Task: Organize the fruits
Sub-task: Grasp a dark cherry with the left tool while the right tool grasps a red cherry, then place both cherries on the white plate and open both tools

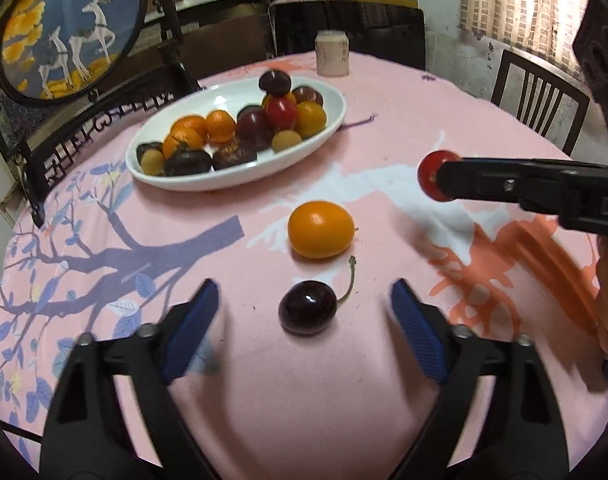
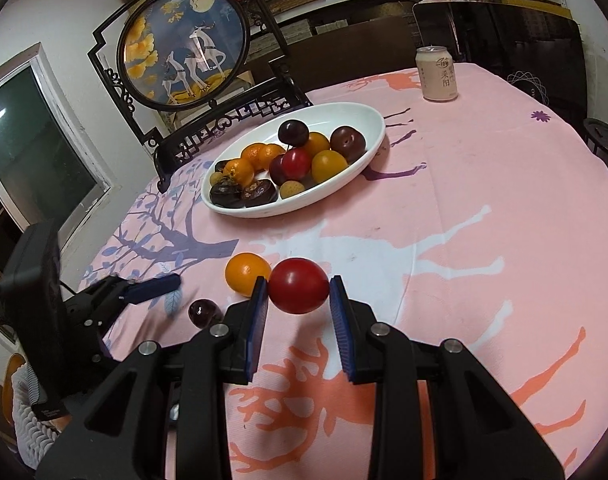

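Right gripper (image 2: 299, 294) closed on a red plum (image 2: 299, 291), both blue pads touching its sides, fruit lifted off the pink cloth of the bench (image 2: 484, 200). Left gripper (image 1: 304, 312) spread wide, holding nothing; a dark cherry (image 1: 307, 307) with stem lies on the cloth between its fingers. Orange fruit (image 1: 321, 229) just beyond the cherry. White oval dish (image 1: 240, 178) heaped with mixed fruit toward the far edge; a can (image 2: 436, 73) near the far edge.
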Demonstrator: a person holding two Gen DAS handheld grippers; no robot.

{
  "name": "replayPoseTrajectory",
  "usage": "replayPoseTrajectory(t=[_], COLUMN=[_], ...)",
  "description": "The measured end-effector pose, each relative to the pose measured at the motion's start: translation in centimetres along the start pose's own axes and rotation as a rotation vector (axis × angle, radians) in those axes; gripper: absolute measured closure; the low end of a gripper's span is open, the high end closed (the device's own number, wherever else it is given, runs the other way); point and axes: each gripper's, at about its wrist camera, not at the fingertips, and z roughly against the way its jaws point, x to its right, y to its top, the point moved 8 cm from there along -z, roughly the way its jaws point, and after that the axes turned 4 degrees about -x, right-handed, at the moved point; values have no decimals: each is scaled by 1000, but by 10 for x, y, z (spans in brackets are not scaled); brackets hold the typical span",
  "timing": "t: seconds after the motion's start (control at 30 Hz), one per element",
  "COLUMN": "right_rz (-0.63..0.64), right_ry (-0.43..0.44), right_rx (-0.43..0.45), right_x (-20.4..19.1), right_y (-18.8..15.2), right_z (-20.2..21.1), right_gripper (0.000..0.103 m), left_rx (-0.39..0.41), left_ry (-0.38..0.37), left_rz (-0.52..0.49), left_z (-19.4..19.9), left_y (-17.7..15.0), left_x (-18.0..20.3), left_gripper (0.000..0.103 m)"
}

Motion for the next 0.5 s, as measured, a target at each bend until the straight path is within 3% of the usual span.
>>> replayPoseTrajectory(t=[0.17,0.3,0.5], right_rz=[10,21,25], right_ry=[-1,-7,-11], right_rx=[-7,-15,-1], right_x=[-2,-4,-3], right_y=[-2,-4,-2], right_z=[-1,-4,-2], right_gripper=[71,71,71], left_rx=[-37,-23,59], left_ry=[-22,13,88], left_rz=[35,35,41], left_z=[-9,-7,13], left_y=[-1,0,10], left_x=[-5,-4,-10], left_gripper=[67,73,73])
